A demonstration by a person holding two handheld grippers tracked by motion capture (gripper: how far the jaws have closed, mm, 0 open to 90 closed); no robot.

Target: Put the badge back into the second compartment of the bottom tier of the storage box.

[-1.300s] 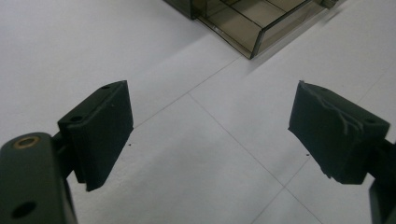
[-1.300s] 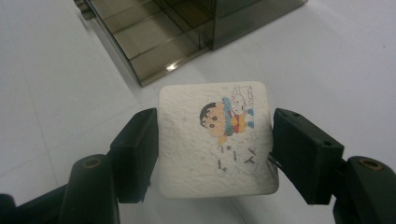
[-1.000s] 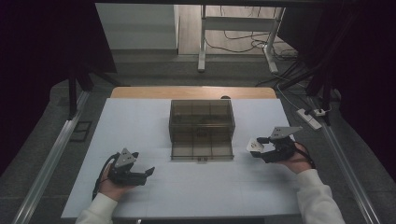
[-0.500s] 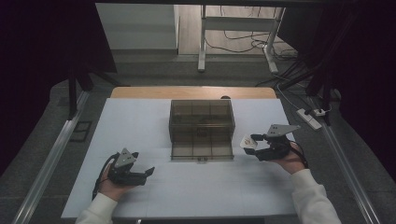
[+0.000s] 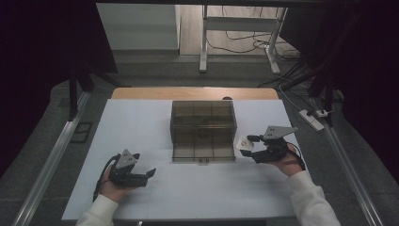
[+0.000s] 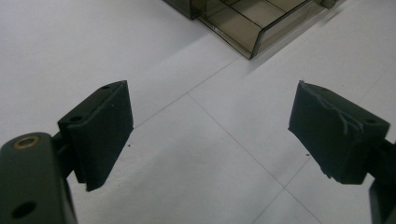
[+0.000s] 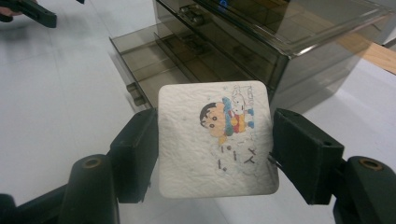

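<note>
White table top (image 5: 141,122), faint seam lines across it; a wooden strip (image 5: 141,92) shows at its far edge. Grey floor (image 5: 47,141) all round, metal rails (image 5: 51,155) running along both long sides. Beyond the far edge: white desk legs (image 5: 203,42), loose cables (image 5: 240,35) on pale flooring. Power strip (image 5: 313,119) on the floor far right. Room edges dark; light falls mostly on the table.

The white square pad (image 7: 215,139) carries a cartoon picture of a boy and a small white dog, with some small dark characters beside and below the picture, but they are too small and blurred to read.
</note>
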